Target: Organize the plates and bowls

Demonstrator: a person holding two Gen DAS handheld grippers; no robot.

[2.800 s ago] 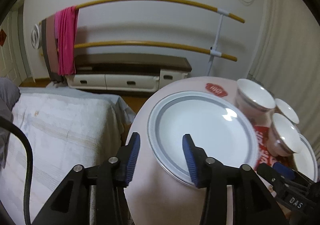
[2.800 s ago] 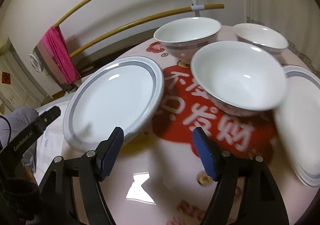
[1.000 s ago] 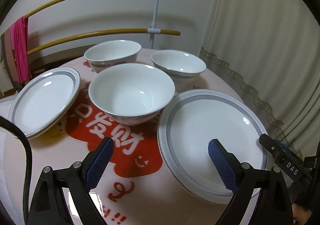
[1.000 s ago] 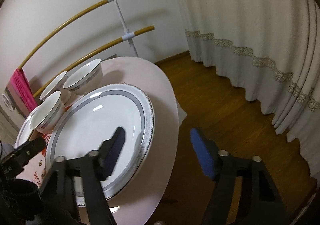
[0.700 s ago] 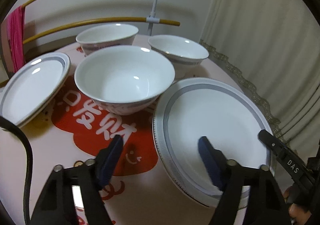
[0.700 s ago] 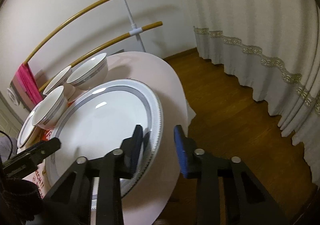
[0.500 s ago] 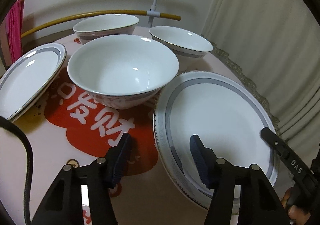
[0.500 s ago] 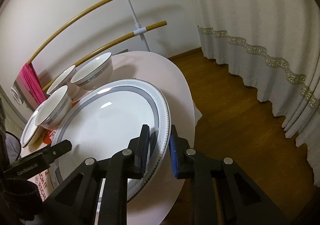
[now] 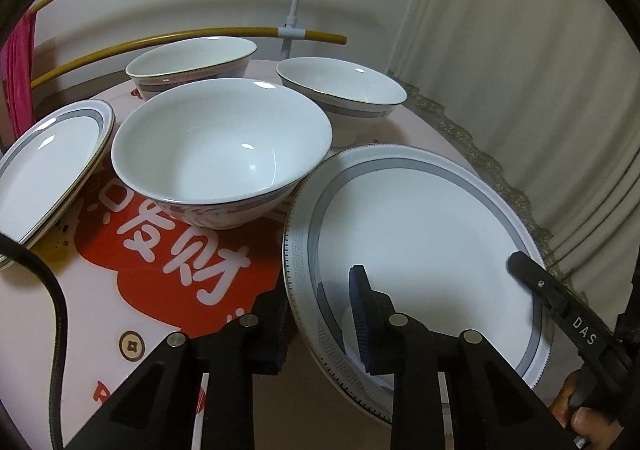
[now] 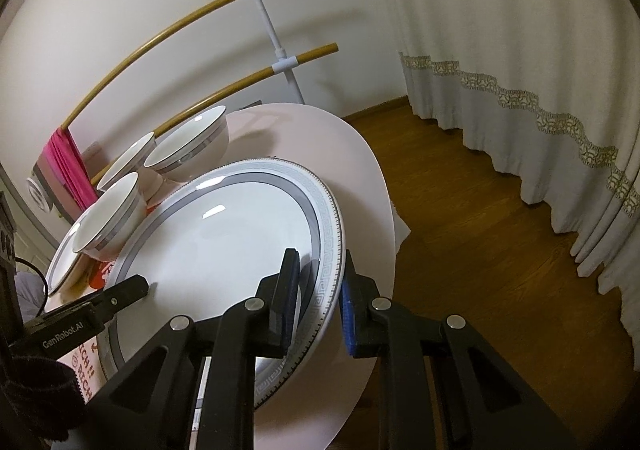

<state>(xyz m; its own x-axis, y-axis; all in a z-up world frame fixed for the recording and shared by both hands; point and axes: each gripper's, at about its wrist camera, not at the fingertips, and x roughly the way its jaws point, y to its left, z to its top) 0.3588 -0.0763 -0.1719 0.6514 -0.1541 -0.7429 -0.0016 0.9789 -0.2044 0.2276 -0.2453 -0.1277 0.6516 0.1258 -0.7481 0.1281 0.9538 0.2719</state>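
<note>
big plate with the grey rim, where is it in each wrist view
Left wrist view: the big plate fills the lower right, the left hand-held gripper clamped on its near rim.
Right wrist view: it lies centre-left, the right hand-held gripper clamped on its right rim.
Shared landmark: the white clothes-rack post.

"DAS" on right gripper (image 9: 576, 330) arm; "GenRobot.AI" on left gripper (image 10: 80, 324) arm; white Chinese characters, partly hidden, on table's red print (image 9: 180, 262).
</note>
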